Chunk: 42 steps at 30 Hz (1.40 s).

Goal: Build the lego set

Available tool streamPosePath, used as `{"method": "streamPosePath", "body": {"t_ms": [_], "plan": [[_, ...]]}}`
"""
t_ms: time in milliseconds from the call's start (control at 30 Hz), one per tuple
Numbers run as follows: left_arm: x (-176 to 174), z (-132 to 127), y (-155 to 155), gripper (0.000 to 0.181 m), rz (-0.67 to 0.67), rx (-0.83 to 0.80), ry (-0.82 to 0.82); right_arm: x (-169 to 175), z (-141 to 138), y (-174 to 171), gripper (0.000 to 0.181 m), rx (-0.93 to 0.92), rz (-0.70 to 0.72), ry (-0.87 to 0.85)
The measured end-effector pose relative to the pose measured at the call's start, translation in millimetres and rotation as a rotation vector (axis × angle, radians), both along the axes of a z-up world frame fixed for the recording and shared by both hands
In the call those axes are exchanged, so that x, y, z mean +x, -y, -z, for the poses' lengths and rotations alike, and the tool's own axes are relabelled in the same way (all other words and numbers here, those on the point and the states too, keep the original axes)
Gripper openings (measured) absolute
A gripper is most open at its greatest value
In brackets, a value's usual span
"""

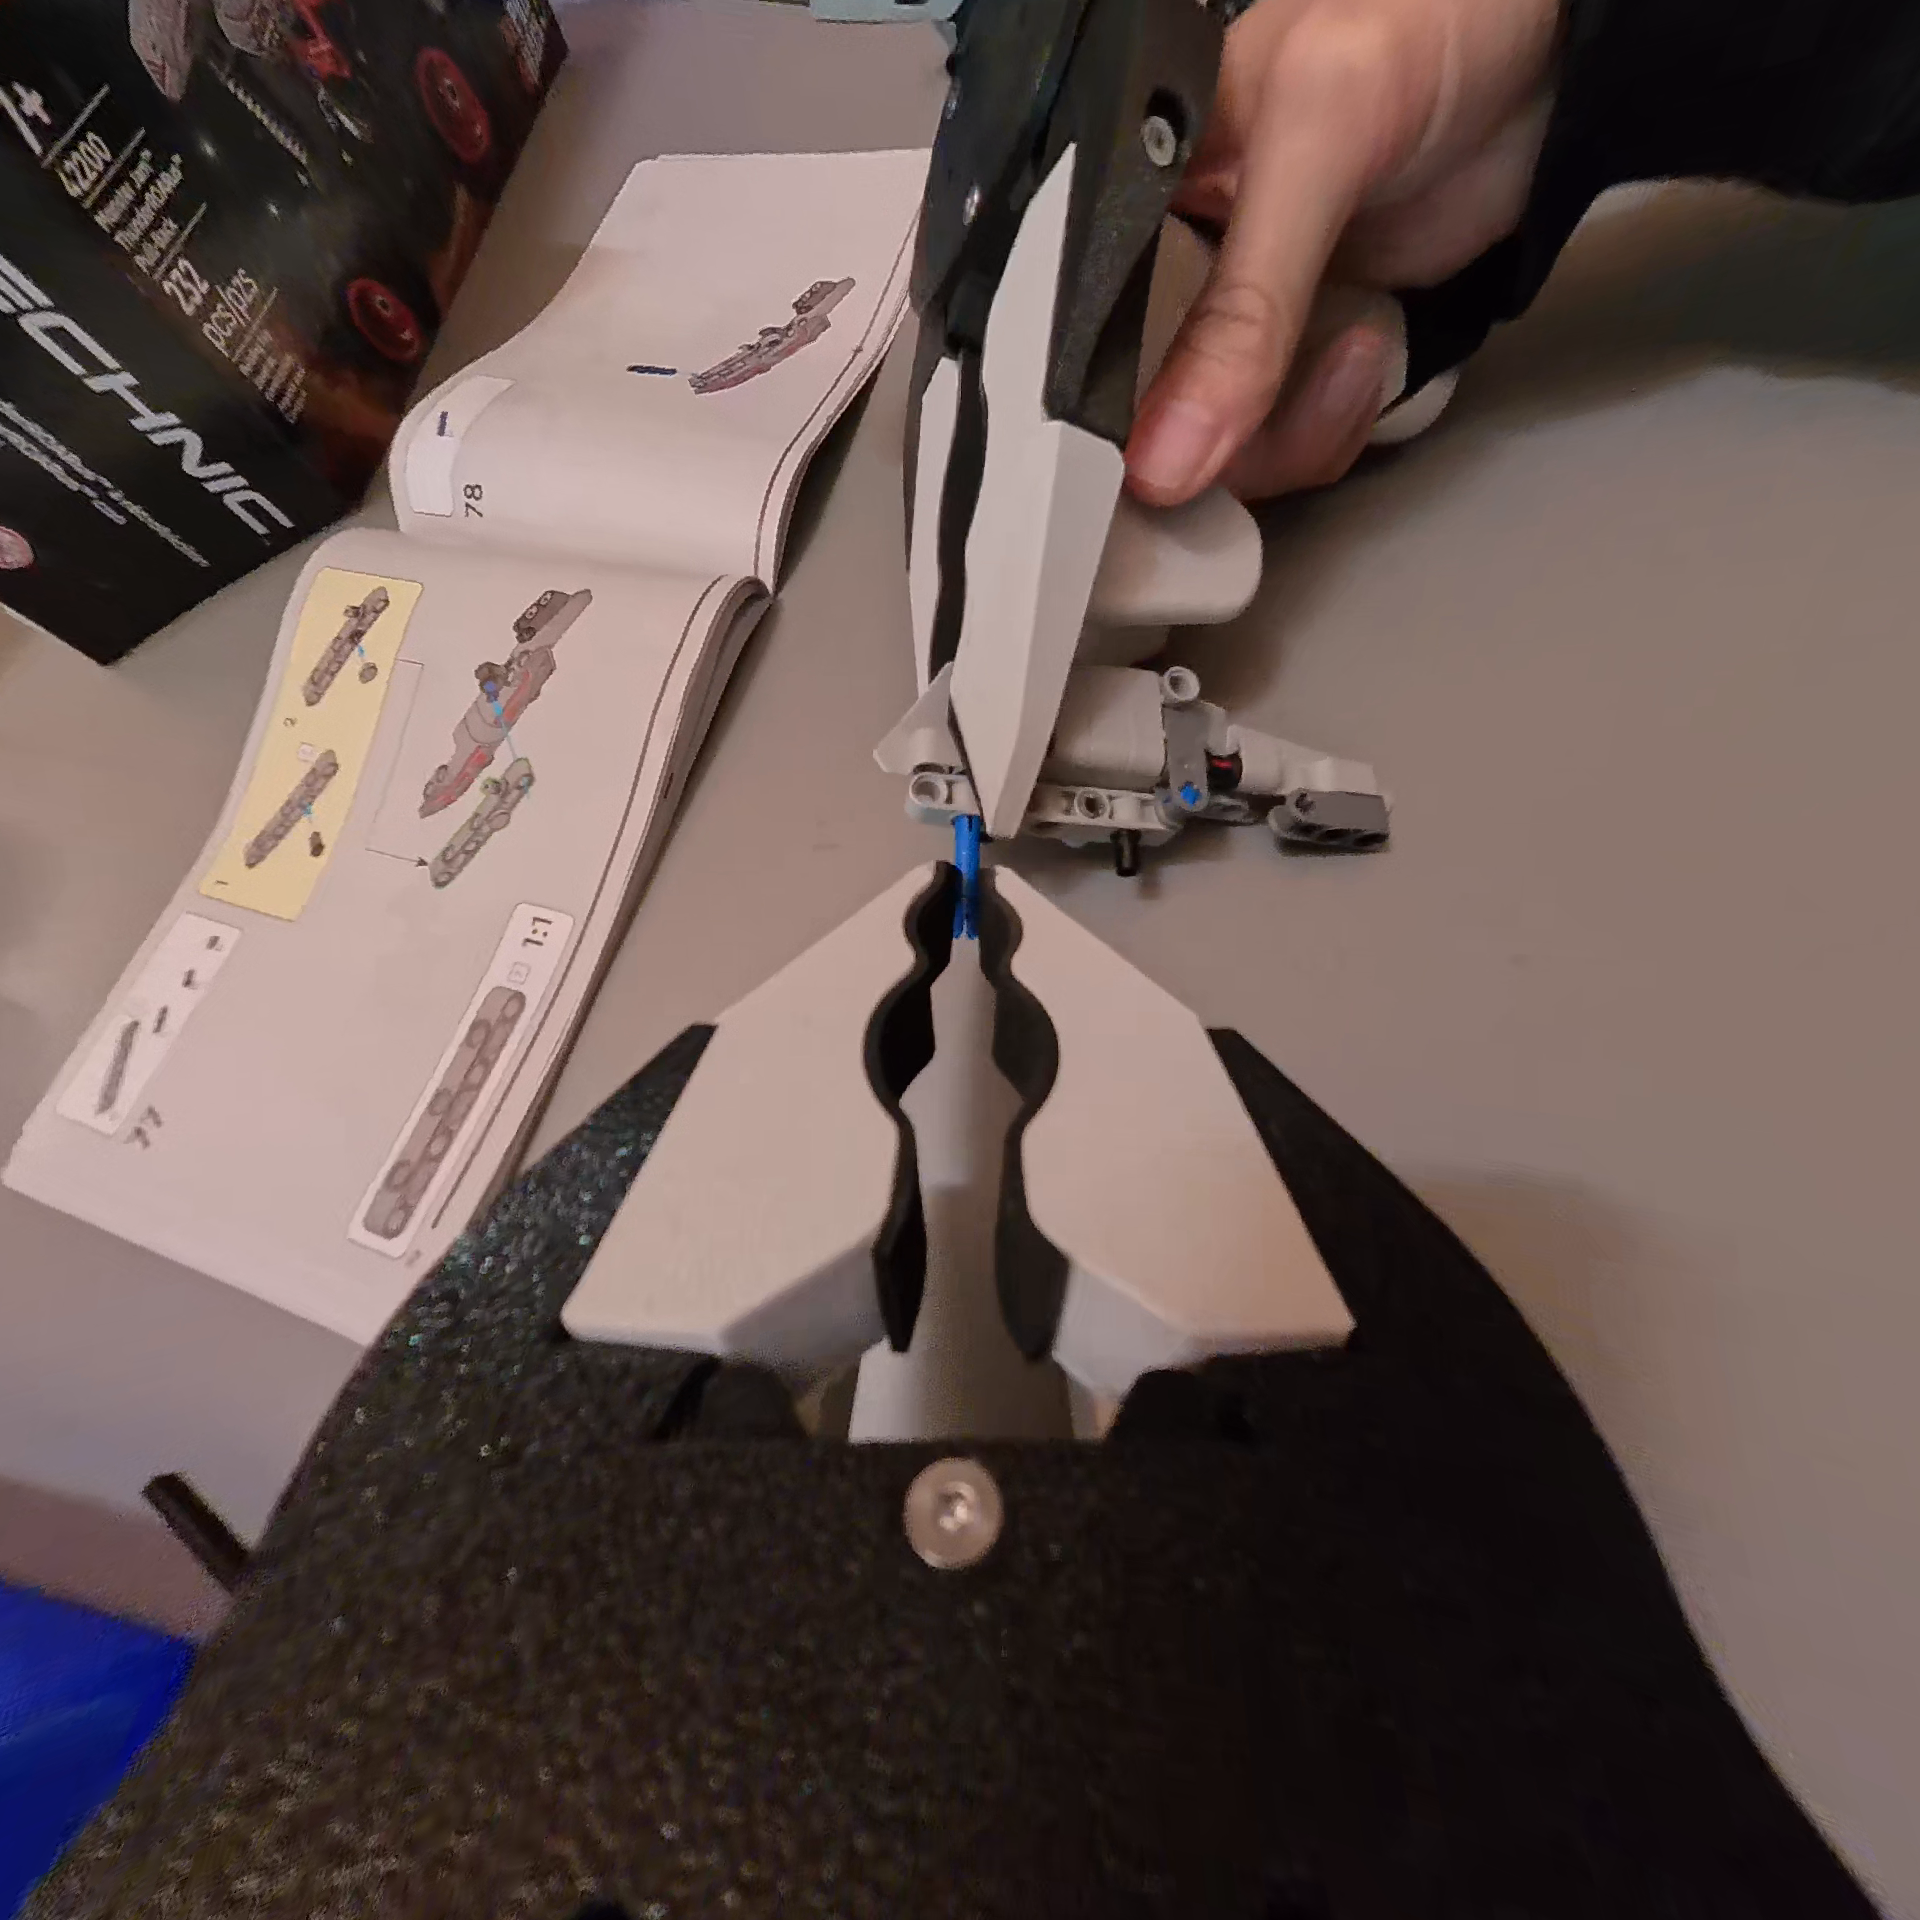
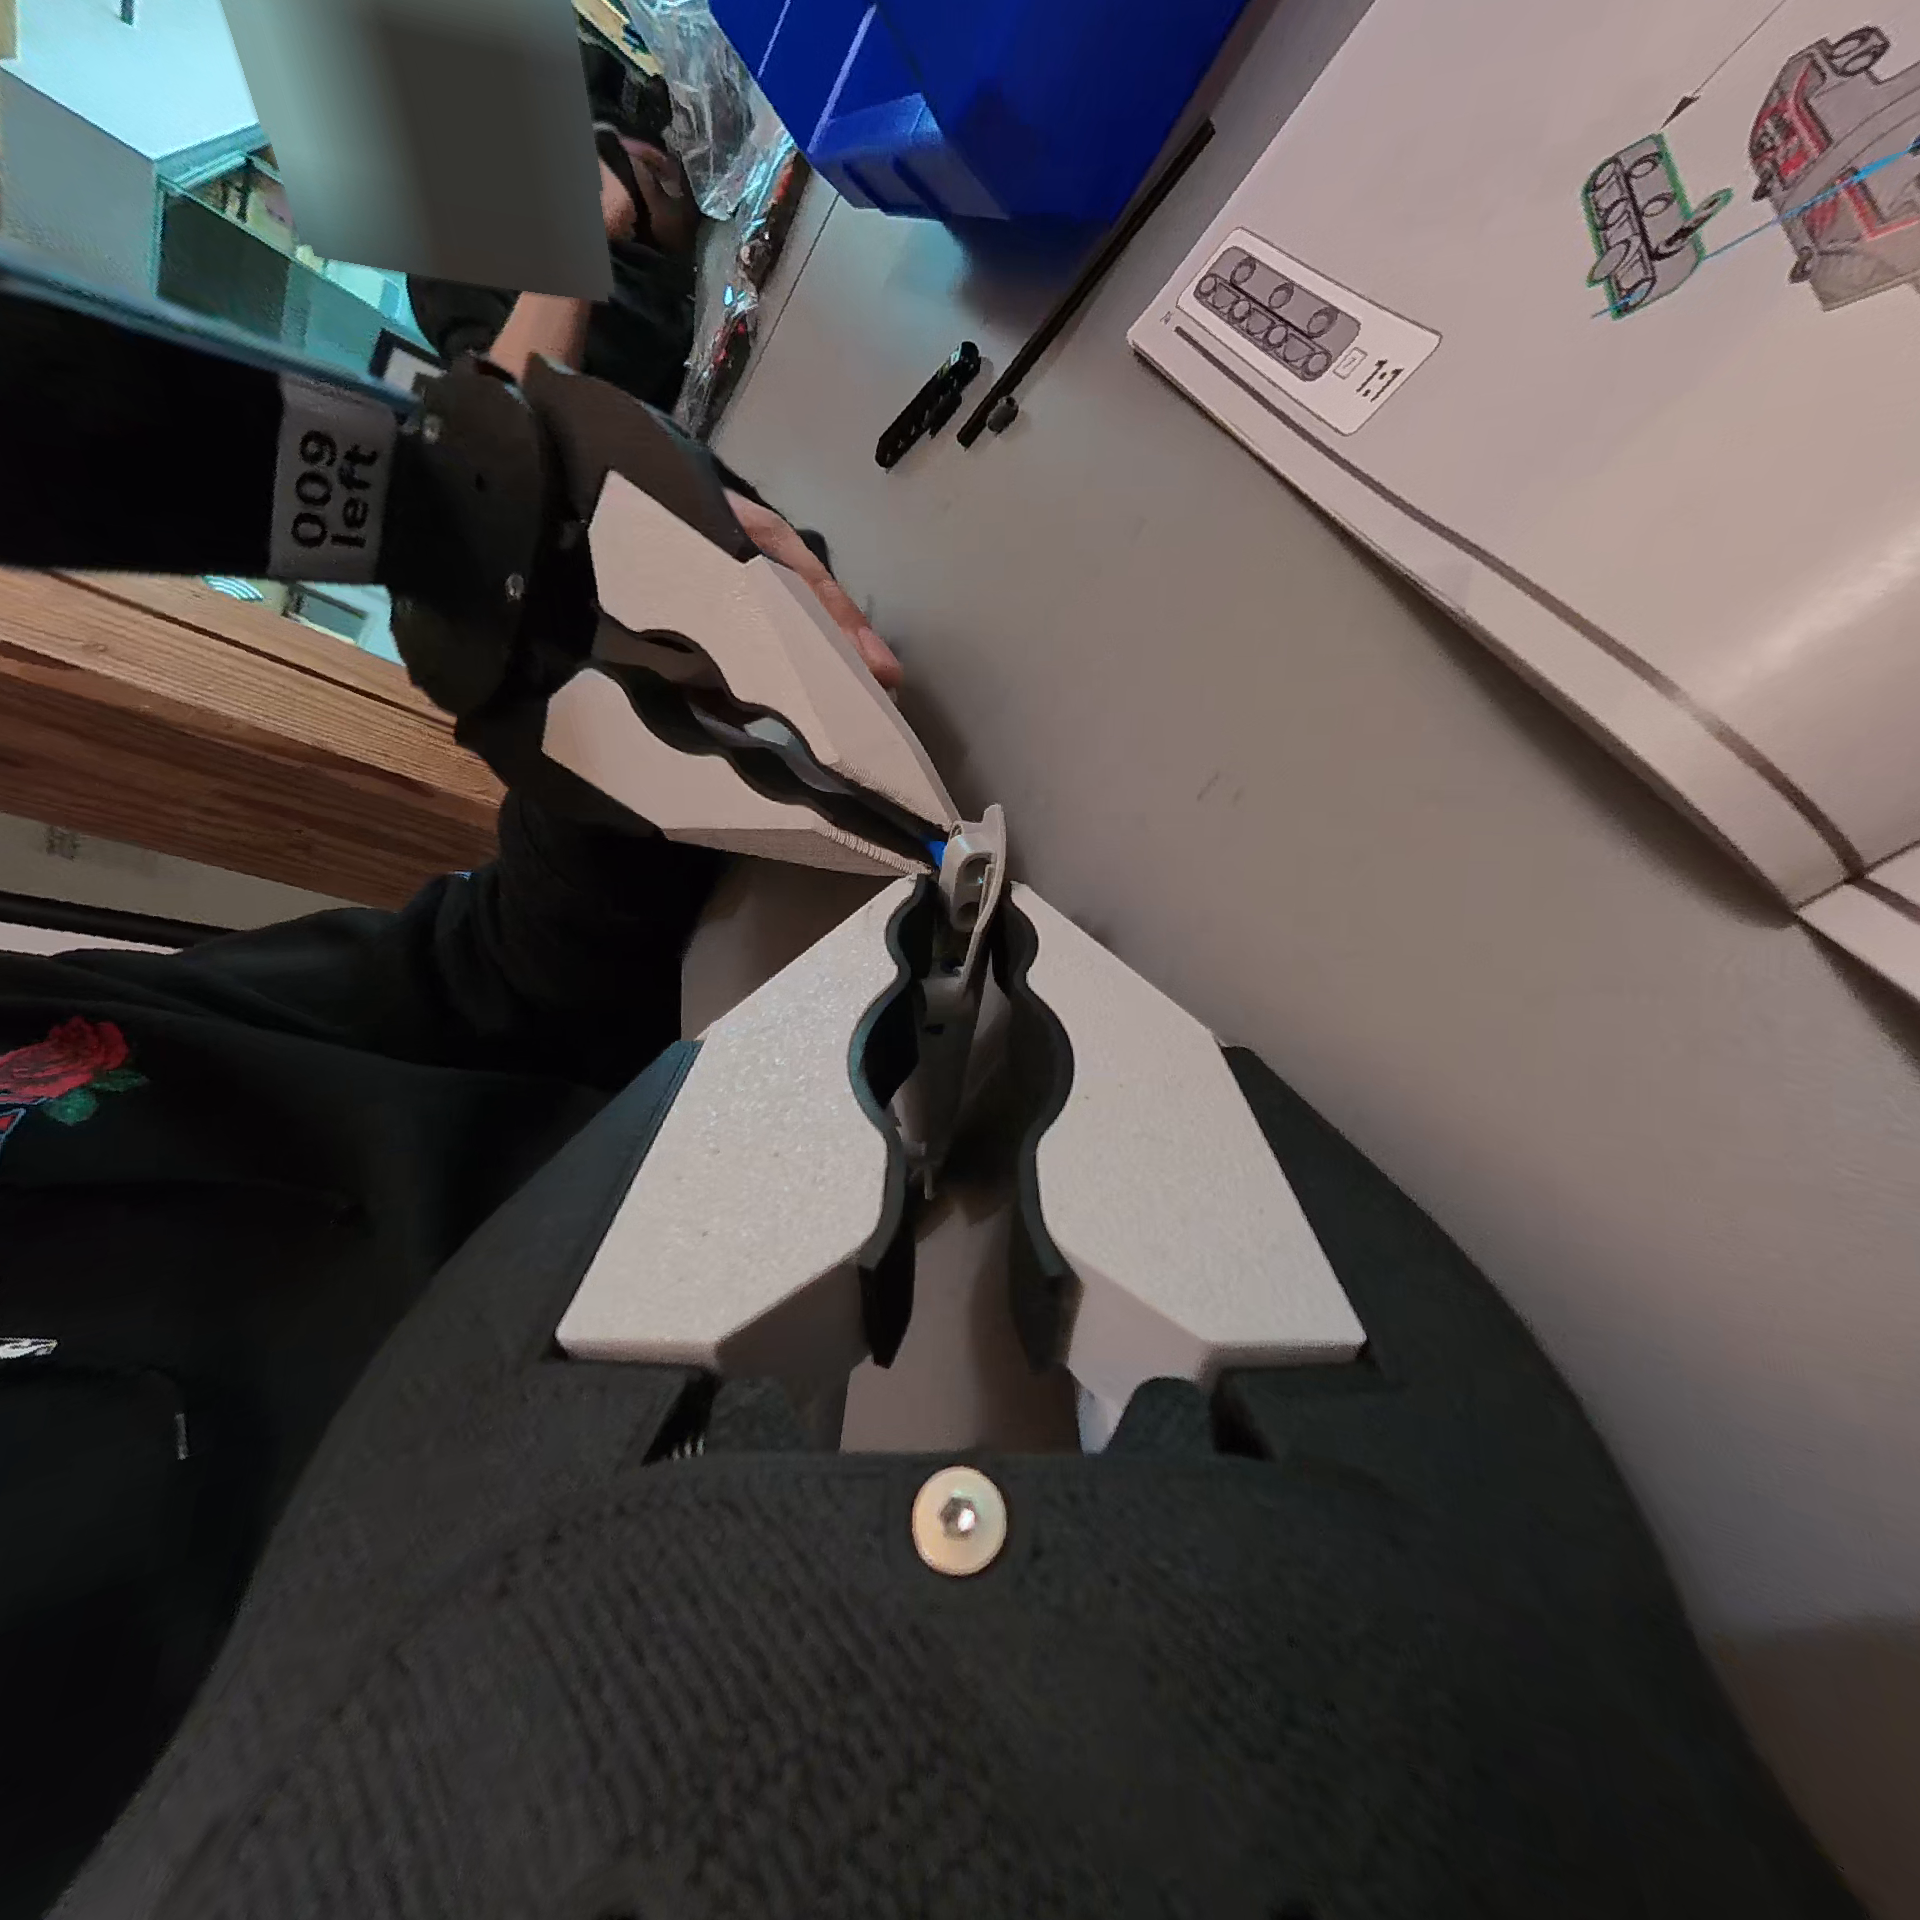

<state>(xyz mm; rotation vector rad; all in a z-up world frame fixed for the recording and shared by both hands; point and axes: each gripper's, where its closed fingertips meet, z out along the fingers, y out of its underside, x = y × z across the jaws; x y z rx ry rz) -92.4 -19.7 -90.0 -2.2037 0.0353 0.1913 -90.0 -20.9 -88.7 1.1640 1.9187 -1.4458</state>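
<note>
My left gripper (image 1: pixel 966 883) is shut on a small blue pin (image 1: pixel 966 847), whose far end meets the near left end of a grey lego assembly (image 1: pixel 1132 769) on the grey table. My right gripper (image 1: pixel 982 821) comes down from above and is shut on that assembly's left part. In the right wrist view the right gripper (image 2: pixel 961 904) pinches a grey beam of the assembly (image 2: pixel 971 862). The left gripper (image 2: pixel 920 847) comes in from the left there, its tips at the beam, with a bit of the blue pin (image 2: pixel 935 854) showing.
An open instruction booklet (image 1: pixel 436 790) lies left of the assembly, also at the right in the right wrist view (image 2: pixel 1558 436). A dark set box (image 1: pixel 208 260) stands behind it. A blue bin (image 2: pixel 987 94), a black beam (image 2: pixel 925 405) and a thin black rod (image 2: pixel 1091 281) lie nearby. Both grippers' tips are close together, under 4 cm apart. Left tips and right tips are each some 20 centimeters from the thin black rod (image 2: pixel 1091 281).
</note>
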Motion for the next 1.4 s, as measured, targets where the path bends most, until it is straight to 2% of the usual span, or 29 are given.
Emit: {"method": "streamPosePath", "body": {"t_ms": [67, 167, 300, 533, 600, 800, 867, 900, 933, 967, 1000, 1067, 1100, 1200, 1333, 1400], "plan": [[-1.0, 0.8, -0.6, 0.001, -0.005, -0.003, -0.017, -0.6, 0.8, -0.4, 0.009, 0.0, 0.0, 0.02], [1.7, 0.4, -0.7, 0.001, 0.007, 0.044, 0.071, 0.4, 1.4, -0.7, 0.009, -0.005, -0.012, 0.044], [3.1, 0.7, -1.2, 0.001, -0.005, 0.043, 0.096, 2.3, 1.8, -0.7, 0.009, -0.004, -0.029, 0.048], [3.5, -1.2, -2.5, 0.001, -0.11, 0.081, 0.323, 0.8, 1.2, -1.5, 0.009, 0.006, -0.012, 0.016], [3.6, -2.2, -2.6, 0.001, -0.099, 0.085, 0.298, 0.8, 0.4, -1.4, 0.009, 0.003, -0.011, 0.009], [-0.2, -2.7, -4.0, 0.001, -0.048, 0.057, -0.003, 0.0, -0.6, -2.4, 0.009, -0.004, -0.004, 0.015], [6.2, -16.4, -12.2, 0.0, -0.019, 0.148, -0.013, 0.4, 0.2, -2.0, 0.009, 0.004, -0.007, 0.012], [16.9, -34.7, -24.6, 0.0, 0.006, 0.266, 0.062, 3.4, -1.5, 1.0, 0.008, -0.009, -0.03, 0.007], [18.8, -34.1, -32.7, 0.0, -0.013, 0.238, 0.099, 22.6, 0.6, 13.3, 0.009, 0.0, -0.156, 0.02], [13.1, -21.7, -32.0, 0.0, -0.039, 0.106, 0.03, 36.4, 0.1, 30.2, 0.01, 0.0, -0.238, 0.01], [9.5, -26.1, -27.8, 0.0, -0.035, 0.078, -0.046, 44.8, 4.7, 42.6, 0.011, 0.04, -0.288, -0.004], [10.9, -47.3, -17.3, 0.0, -0.015, 0.185, -0.014, 27.7, -0.8, 42.3, 0.01, -0.005, -0.191, -0.007], [-1.6, -46.6, -6.7, 0.0, -0.074, 0.187, -0.009, 20.3, -3.4, 35.7, 0.009, -0.03, -0.15, 0.015], [-22.0, -37.9, 16.9, 0.0, -0.123, 0.201, 0.017, 7.8, -1.7, 24.2, 0.009, -0.027, -0.091, 0.023], [-26.4, -37.3, 36.6, 0.0, -0.08, 0.233, 0.098, 5.4, -2.0, 23.4, 0.01, -0.026, -0.074, 0.008], [-36.2, -45.2, 54.1, 0.0, -0.127, 0.231, 0.106, 3.2, -2.4, 22.6, 0.009, -0.025, -0.058, -0.002]]}}
